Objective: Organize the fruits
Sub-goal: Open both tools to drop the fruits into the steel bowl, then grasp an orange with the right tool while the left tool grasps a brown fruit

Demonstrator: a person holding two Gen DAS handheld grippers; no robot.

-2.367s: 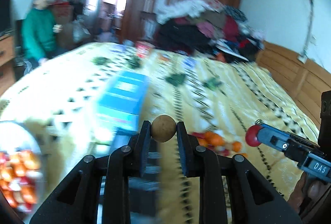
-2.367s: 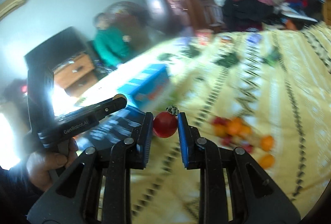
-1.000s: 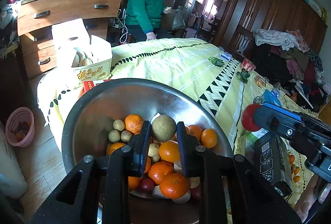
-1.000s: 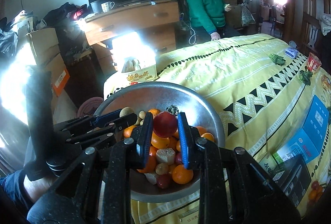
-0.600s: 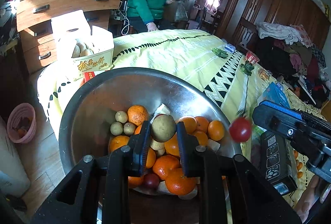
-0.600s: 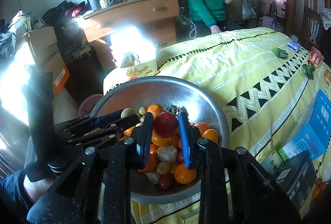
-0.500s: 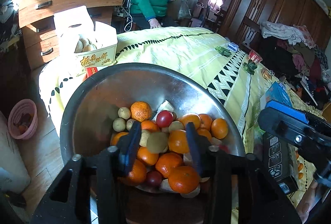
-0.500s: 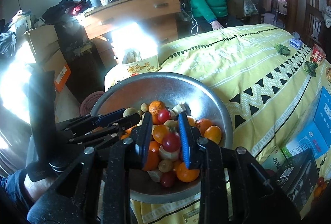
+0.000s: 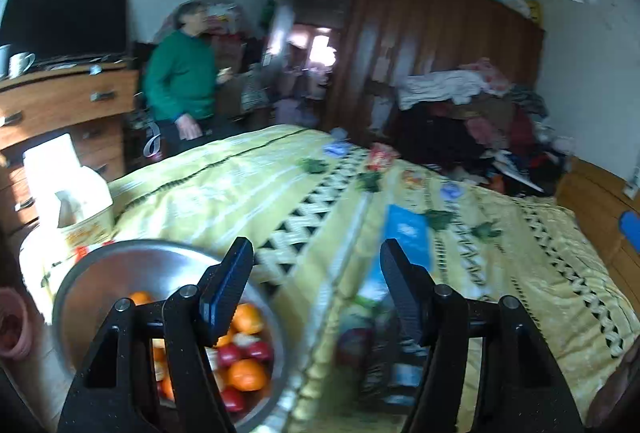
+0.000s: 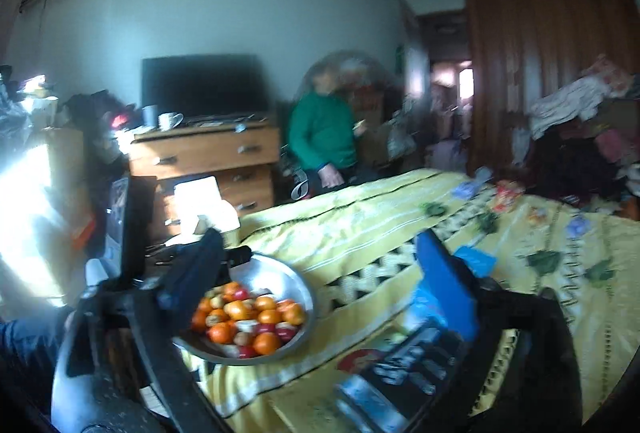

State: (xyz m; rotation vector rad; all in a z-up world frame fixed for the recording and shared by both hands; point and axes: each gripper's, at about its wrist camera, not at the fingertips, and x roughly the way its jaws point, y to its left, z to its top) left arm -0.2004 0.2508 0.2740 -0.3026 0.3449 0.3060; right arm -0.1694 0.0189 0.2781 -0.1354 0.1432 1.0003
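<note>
A metal bowl (image 10: 304, 293) holds several oranges, red fruits and small brown fruits (image 10: 248, 317) at the near corner of the yellow bed. It also shows low left in the left wrist view (image 9: 76, 273). My left gripper (image 9: 316, 285) is wide open and empty, above and to the right of the bowl. My right gripper (image 10: 320, 273) is wide open and empty, raised above the bowl's right side. The left gripper's body (image 10: 128, 233) shows at the left of the right wrist view.
A blue box (image 9: 408, 233) and a dark box (image 10: 404, 369) lie on the yellow bedspread (image 9: 280, 185) right of the bowl. A white carton (image 10: 204, 209) stands beside a wooden dresser (image 10: 208, 153). A person in green (image 10: 324, 141) stands behind the bed. Clothes (image 9: 472, 121) pile by the wardrobe.
Both grippers let their fruits drop into the bowl, opened wide, and lifted up and rightwards away from it. The views now look across the bed.
</note>
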